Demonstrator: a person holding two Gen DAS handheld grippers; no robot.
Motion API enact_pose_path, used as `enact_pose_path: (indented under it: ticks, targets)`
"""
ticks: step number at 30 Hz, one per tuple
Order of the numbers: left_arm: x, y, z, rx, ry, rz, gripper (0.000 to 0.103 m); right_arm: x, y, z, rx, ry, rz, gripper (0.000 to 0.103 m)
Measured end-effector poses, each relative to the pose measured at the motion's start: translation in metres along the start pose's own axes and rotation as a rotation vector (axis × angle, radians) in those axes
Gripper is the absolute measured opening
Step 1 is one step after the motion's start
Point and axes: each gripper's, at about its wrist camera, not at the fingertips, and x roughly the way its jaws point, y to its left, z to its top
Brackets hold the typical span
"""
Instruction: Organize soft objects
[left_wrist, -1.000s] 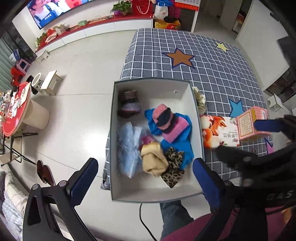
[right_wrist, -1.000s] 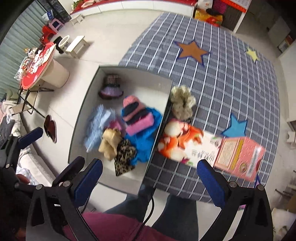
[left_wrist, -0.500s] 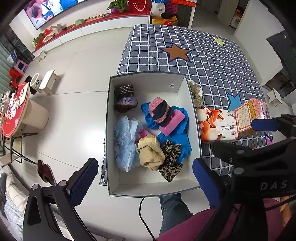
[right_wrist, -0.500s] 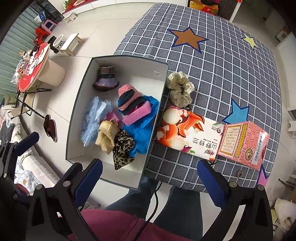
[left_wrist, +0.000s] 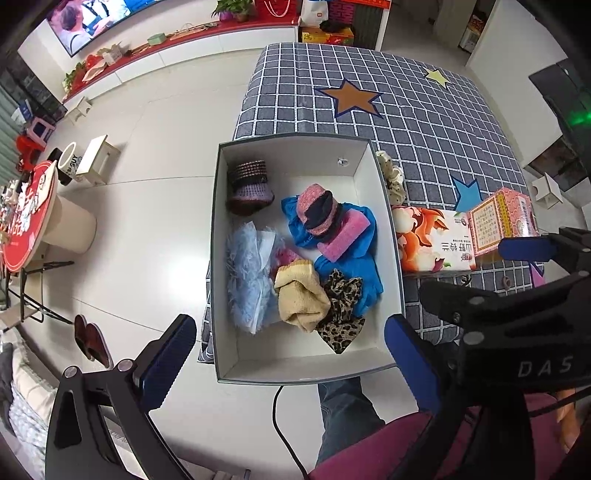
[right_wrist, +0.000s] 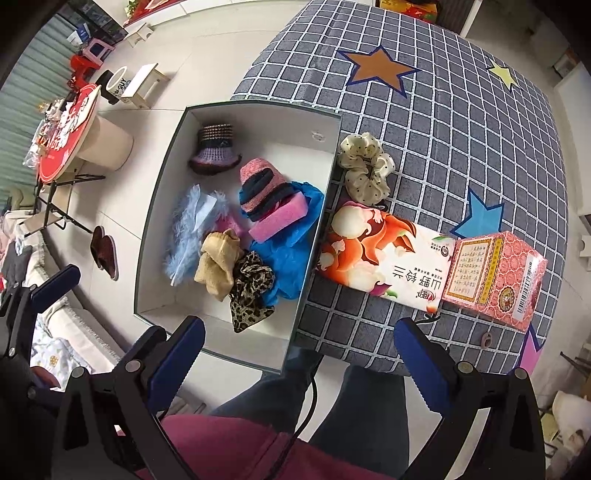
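Above the white box (right_wrist: 159, 206), both tongs hang wide and empty: the left gripper (left_wrist: 291, 354) over its near rim, the right gripper (right_wrist: 299, 350) over its near right corner. Most soft things already lie inside. Outside, touching the box's right wall, sits the dotted scrunchie (right_wrist: 365, 168), with the tissue pack (right_wrist: 384, 254) just nearer. Judging by this, the scrunchie is next: the right gripper must reach forward, descend, and pinch it.

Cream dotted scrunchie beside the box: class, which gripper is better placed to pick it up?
Probably the right gripper: open, empty, on the side where the scrunchie lies outside the box. The left gripper faces the box interior.
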Motion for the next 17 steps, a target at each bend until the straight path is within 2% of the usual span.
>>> enact_pose_path:
  ticks: [12,17]
  targets:
    - [-0.0019,0.0025,-0.0051,-0.016,0.0,-0.011,0.102,-0.004,0.0005,-0.0068,0.007,-0.015,0.007,0.103]
    - [-0.0101,0.008,-0.007,-0.038,-0.05,-0.065,0.102,-0.0081,-0.0026,-0.0091,0.025,-0.032,0.024,0.103]
